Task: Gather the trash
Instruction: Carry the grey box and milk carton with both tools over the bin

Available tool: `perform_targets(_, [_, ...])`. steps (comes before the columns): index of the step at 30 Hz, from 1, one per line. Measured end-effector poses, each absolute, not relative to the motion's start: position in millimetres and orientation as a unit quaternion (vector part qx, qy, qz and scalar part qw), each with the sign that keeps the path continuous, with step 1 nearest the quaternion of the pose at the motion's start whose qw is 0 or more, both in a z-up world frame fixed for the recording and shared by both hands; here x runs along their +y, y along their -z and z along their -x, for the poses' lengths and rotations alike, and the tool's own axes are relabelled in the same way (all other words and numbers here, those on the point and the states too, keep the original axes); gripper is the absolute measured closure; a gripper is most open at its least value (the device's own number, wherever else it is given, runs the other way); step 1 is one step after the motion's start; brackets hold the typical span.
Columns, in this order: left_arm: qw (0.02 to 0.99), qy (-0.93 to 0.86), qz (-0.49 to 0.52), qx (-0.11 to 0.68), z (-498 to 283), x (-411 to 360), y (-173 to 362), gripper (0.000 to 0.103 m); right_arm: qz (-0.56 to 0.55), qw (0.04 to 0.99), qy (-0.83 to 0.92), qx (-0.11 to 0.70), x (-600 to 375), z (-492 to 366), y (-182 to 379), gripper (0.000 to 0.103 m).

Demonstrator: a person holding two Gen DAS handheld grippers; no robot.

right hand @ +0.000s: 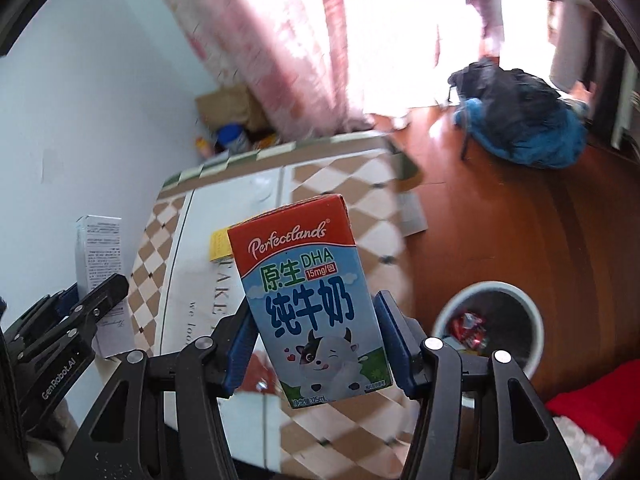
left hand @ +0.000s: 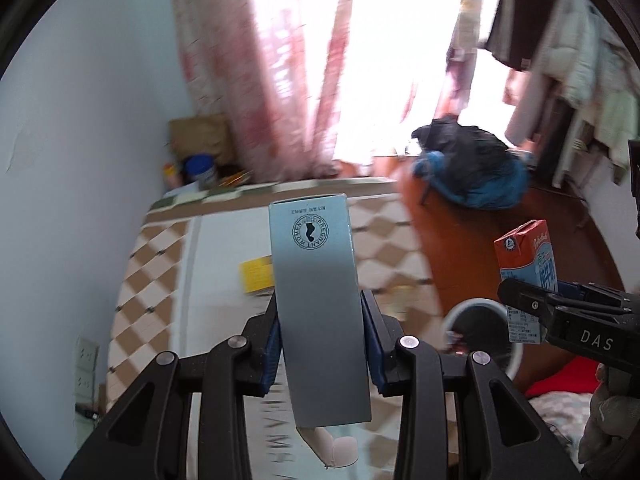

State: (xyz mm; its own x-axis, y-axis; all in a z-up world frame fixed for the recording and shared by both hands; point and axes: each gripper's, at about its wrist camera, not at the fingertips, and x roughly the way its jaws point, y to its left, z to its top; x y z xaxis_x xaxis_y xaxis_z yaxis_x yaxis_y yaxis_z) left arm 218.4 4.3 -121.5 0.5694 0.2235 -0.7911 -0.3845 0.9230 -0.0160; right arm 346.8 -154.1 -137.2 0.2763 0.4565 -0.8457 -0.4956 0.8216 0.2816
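We are in a home bedroom; pink floral curtains point(left hand: 256, 60) cover a bright window; clothes point(left hand: 568, 60) hang at one side; a backpack point(right hand: 520, 116) lies on the wooden floor point(right hand: 500, 232); a wastebasket point(right hand: 490, 320) stands nearby.

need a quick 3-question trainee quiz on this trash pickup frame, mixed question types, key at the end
1. True or false: the left gripper holds the milk carton.
2. What does the right gripper grip? A) grey box B) milk carton C) nothing
3. Where does the trash bin stand?

Key: 1 false, it holds the grey box. 2 B. 3 On the wooden floor, beside the table, wrappers already inside.
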Motion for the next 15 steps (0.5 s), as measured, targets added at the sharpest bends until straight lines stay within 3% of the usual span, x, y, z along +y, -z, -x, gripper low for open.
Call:
perform_targets(7, [0.887,-0.090,0.071,0.447,-269.6,-84.0,134.1,0.071,-0.022,0.819,-0.234,0.524,-279.2,-353.2,136.1,0.044])
perform_targets(15, [0.837,-0.002,0.081,0.541,-349.5,-160.7,228.6,0.071,-0.053,0.794,-0.146,0.588,-371.2,-398.8,225.3,0.045])
